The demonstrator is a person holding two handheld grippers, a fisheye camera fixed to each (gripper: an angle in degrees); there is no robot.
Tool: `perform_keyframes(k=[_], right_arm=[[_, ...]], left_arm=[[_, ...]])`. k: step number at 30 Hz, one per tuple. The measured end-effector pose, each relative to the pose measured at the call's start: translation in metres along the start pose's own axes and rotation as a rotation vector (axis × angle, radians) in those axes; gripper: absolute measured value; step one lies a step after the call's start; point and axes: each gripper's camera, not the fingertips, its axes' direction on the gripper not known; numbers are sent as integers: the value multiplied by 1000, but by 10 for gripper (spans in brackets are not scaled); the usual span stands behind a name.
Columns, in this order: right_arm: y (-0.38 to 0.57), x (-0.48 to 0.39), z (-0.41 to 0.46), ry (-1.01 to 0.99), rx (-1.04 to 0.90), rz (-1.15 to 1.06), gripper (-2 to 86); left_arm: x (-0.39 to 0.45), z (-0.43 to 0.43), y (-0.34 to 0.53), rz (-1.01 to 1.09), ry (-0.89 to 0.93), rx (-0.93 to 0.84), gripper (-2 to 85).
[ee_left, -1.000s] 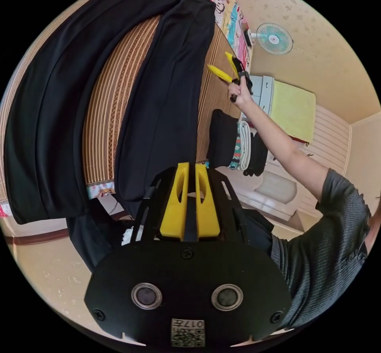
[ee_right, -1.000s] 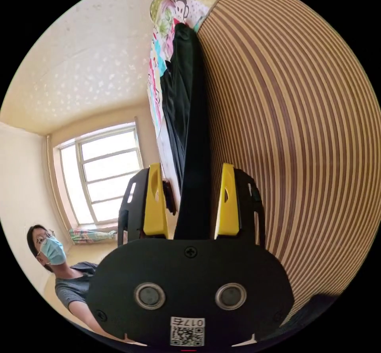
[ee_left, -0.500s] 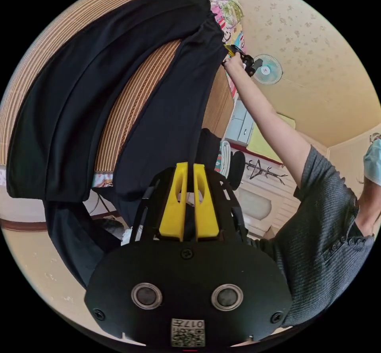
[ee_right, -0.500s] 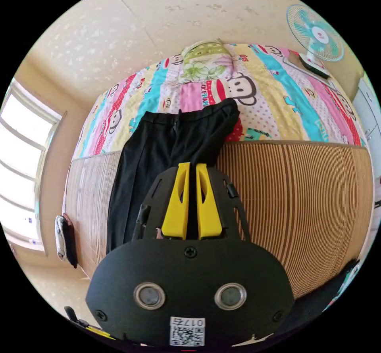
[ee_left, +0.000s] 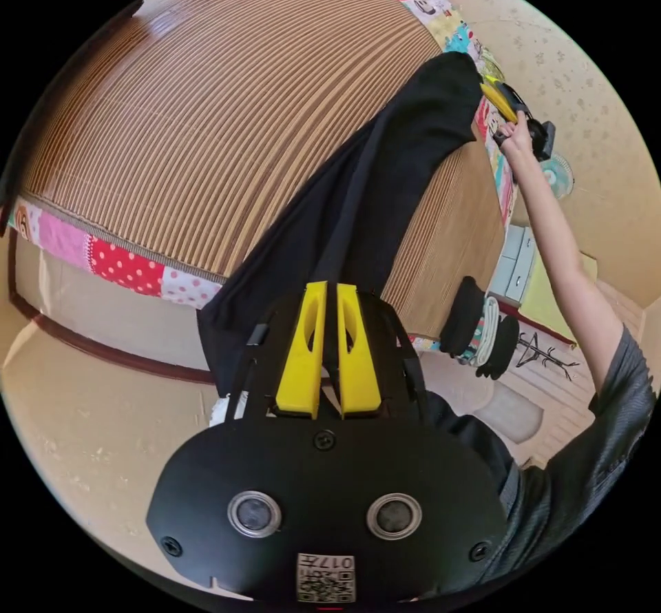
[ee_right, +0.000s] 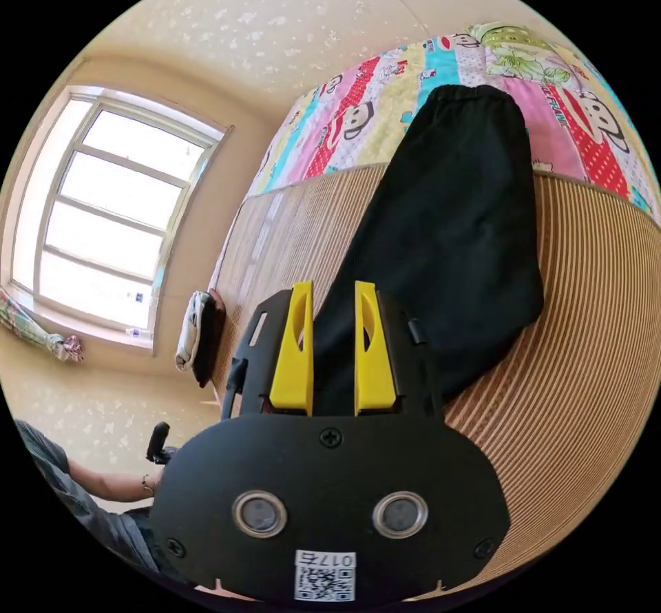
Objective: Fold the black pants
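Black pants (ee_left: 358, 213) lie on the striped mat (ee_left: 206, 124), already doubled leg over leg into one long strip, waist end toward the cartoon quilt (ee_right: 385, 110). Left gripper (ee_left: 329, 351): jaws pinched on the hem end hanging off the mat edge. Right gripper (ee_right: 332, 351): jaws slightly apart w/ cloth between; can't tell if gripping. Left to do, prob.: crosswise folds.

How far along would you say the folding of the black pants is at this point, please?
Done: the black pants lie on the striped mat as one narrow strip, the legs apparently stacked. In hand: the left claw is shut on the hem end; the right claw, slightly parted, sits at the other end. Left: the crosswise folds, since the pants are at full length.
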Motion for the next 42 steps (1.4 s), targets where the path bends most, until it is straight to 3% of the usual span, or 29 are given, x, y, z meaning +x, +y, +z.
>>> perform_keyframes(k=[5, 11, 20, 24, 31, 35, 40, 42], right_arm=[[204, 1, 43, -87, -265, 194, 112], [354, -46, 93, -123, -402, 386, 104], [369, -70, 85, -34, -355, 421, 31], [378, -87, 56, -128, -271, 427, 27], [421, -61, 67, -113, -249, 549, 33], [438, -43, 81, -165, -291, 545, 60], [435, -25, 50, -164, -171, 546, 100], [423, -13, 39, -170, -118, 536, 103]], left_arm=[[3, 4, -19, 139, -85, -100, 26], [18, -1, -41, 288, -240, -219, 21], [36, 5, -54, 471, -318, -349, 13], [43, -7, -49, 553, -140, -405, 10], [12, -5, -52, 440, -80, -376, 13], [1, 18, -59, 240, -145, -432, 29], [24, -4, -60, 270, -169, -284, 82], [39, -18, -66, 326, -98, -181, 97]])
